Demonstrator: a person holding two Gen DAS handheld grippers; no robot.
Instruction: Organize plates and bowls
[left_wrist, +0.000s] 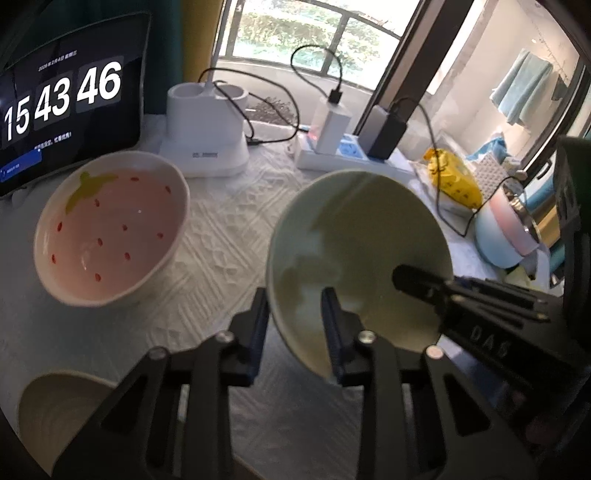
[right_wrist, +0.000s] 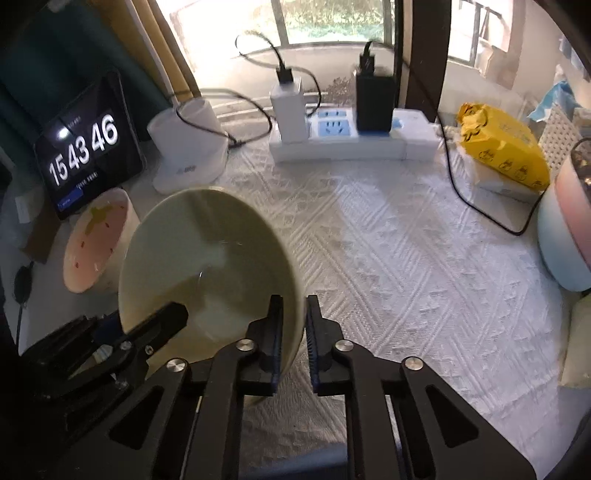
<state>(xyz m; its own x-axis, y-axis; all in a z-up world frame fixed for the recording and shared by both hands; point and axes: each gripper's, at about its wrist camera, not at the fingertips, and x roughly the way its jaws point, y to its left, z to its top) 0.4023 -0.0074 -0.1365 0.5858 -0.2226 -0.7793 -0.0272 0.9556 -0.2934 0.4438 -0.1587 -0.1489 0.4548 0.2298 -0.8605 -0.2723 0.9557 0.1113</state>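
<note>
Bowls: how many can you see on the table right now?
3. The green bowl is tilted, gripped at opposite rims by both tongs. The strawberry bowl sits beside the clock tablet. A beige bowl shows partly at the left view's bottom edge. Others may be hidden.

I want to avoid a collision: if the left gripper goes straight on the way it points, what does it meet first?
Probably the pale green bowl itself: the left gripper has its jaws astride the near rim. Beyond it lies the white tablecloth; depth is unclear.
</note>
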